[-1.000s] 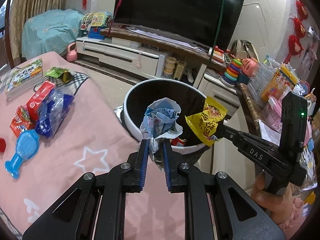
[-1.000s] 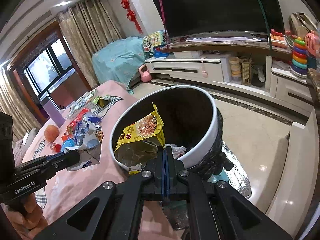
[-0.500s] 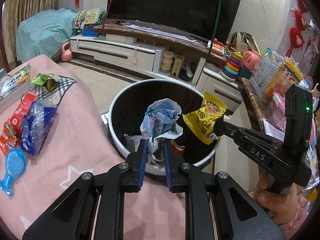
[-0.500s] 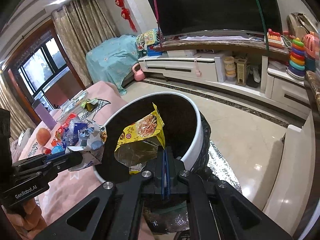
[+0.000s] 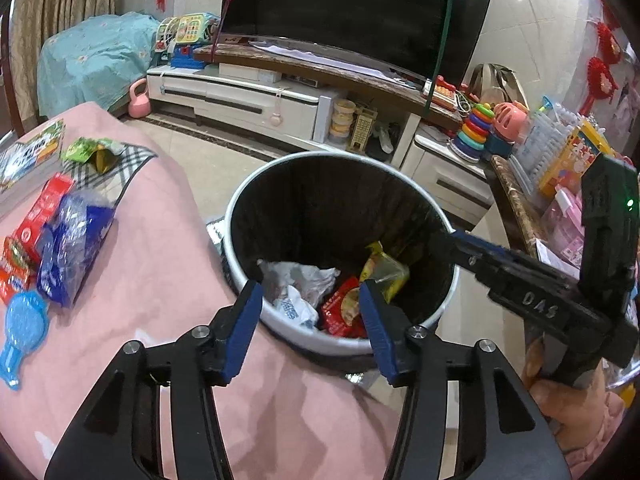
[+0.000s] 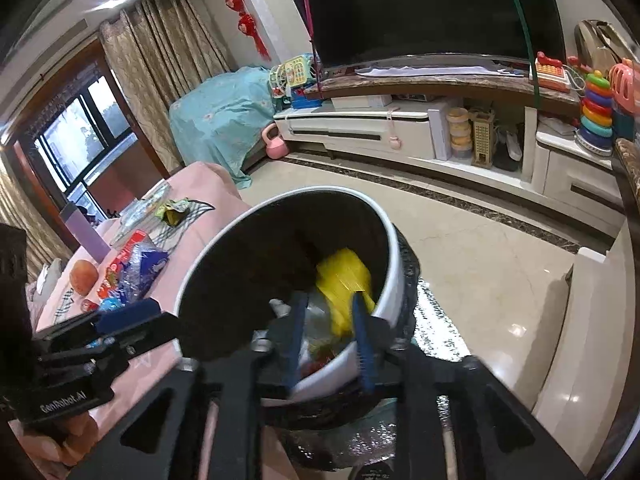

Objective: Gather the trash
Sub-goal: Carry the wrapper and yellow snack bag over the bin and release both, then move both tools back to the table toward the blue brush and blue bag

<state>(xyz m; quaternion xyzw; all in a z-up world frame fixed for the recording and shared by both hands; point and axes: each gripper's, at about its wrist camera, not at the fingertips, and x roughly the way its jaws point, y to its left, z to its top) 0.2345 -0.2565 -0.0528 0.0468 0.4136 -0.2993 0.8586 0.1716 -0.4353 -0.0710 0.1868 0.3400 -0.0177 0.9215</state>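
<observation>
A white round bin with a black liner (image 5: 400, 178) (image 6: 394, 276) stands by the pink table. Inside lie crumpled paper (image 5: 298, 280), a red wrapper (image 5: 342, 312) and the yellow snack bag (image 5: 382, 270), blurred yellow in the right wrist view (image 6: 344, 284). My left gripper (image 5: 310, 300) is open and empty over the bin's near rim. My right gripper (image 6: 326, 316) is open and empty over the bin; it also shows in the left wrist view (image 5: 460, 240).
On the pink table (image 5: 160, 272) lie a blue plastic pack (image 5: 74, 240), red packets (image 5: 38, 216), a green wrapper (image 5: 94, 152), a blue toy (image 5: 22, 328) and a peach (image 6: 83, 277). A TV stand (image 5: 256, 96) and toy shelf (image 5: 560, 152) stand behind.
Both grippers opened. The crumpled paper fell from the left gripper and the yellow snack bag from the right gripper into the bin.
</observation>
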